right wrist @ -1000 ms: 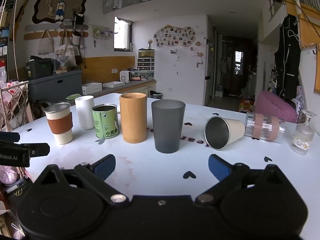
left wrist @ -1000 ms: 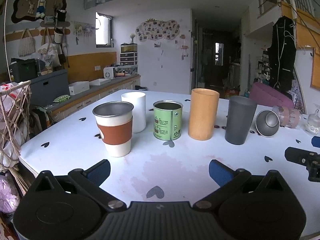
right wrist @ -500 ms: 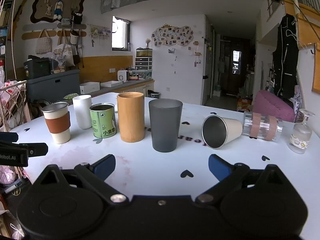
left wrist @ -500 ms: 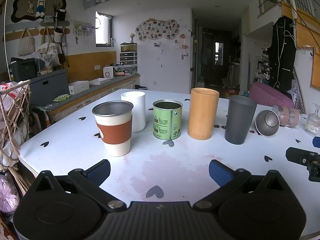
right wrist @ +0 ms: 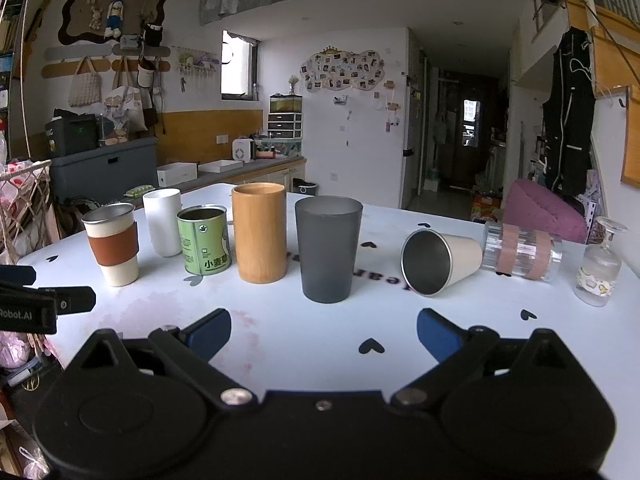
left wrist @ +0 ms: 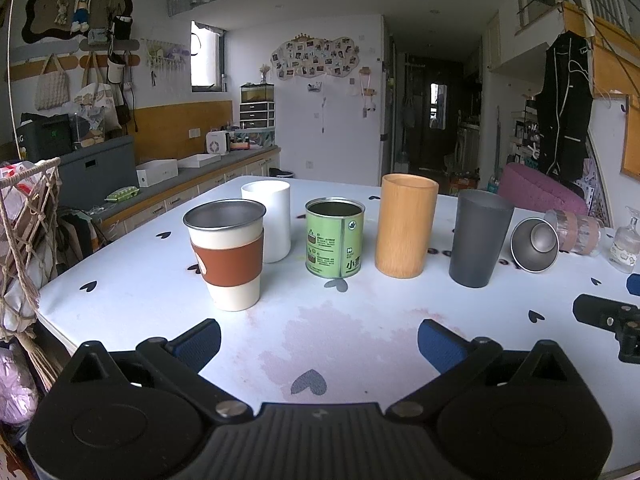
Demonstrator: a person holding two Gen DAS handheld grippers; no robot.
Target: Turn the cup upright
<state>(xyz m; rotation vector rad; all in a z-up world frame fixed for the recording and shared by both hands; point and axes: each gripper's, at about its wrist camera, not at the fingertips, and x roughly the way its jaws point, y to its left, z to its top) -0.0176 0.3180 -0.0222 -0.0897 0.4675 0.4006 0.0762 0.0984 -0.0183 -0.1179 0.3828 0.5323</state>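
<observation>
Both the left hand-held gripper [left wrist: 319, 340] and right hand-held gripper [right wrist: 323, 330] gape, holding nothing; the tipped steel cup [right wrist: 440, 261] lies right of centre between the grey tumbler [right wrist: 328, 248] and a toppled glass [right wrist: 522, 251] on the worktop [right wrist: 460, 340]

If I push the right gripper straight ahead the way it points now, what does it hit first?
Most likely the dark grey cup, standing upright almost dead centre ahead of the open right gripper. The tipped steel cup lies on its side to the right of that line, so steer right to reach it. Depth is hard to judge.
</observation>
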